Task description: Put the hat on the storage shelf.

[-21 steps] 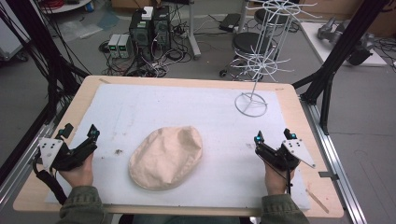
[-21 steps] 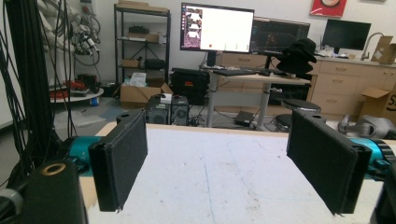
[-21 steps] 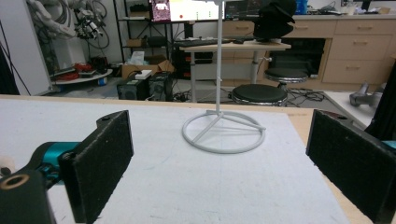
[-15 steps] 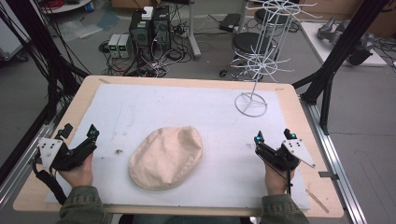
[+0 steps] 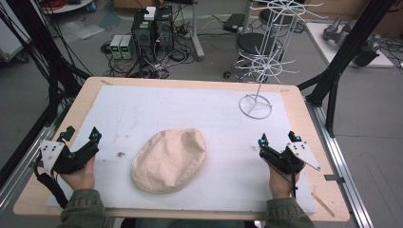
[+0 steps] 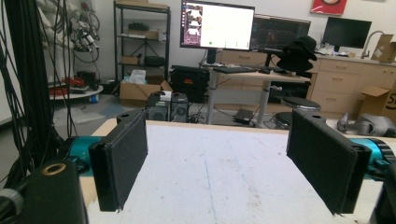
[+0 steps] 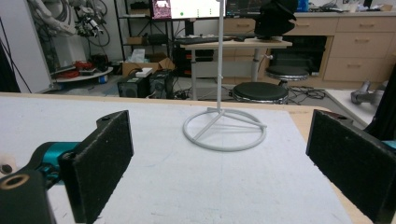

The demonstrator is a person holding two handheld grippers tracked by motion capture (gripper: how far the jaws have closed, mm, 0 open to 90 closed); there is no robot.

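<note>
Nothing has moved since the earlier frames. Cap (image 5: 169,160) lies on mat (image 5: 190,109) between left gripper (image 5: 81,138) and right gripper (image 5: 278,139); both released, empty. Rack (image 5: 256,105) stands bare.

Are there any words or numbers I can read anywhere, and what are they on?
None can be read.
Left monitor: writing on its white screen, too small and blurred.
Red sign on the wall: cut off and blurred.
Cardboard box at the right edge: dark letters, cut off.

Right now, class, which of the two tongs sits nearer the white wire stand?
The right tongs, at the mat's right edge; the wire stand rises just beyond them. The left tongs lie across the beige cap.
</note>
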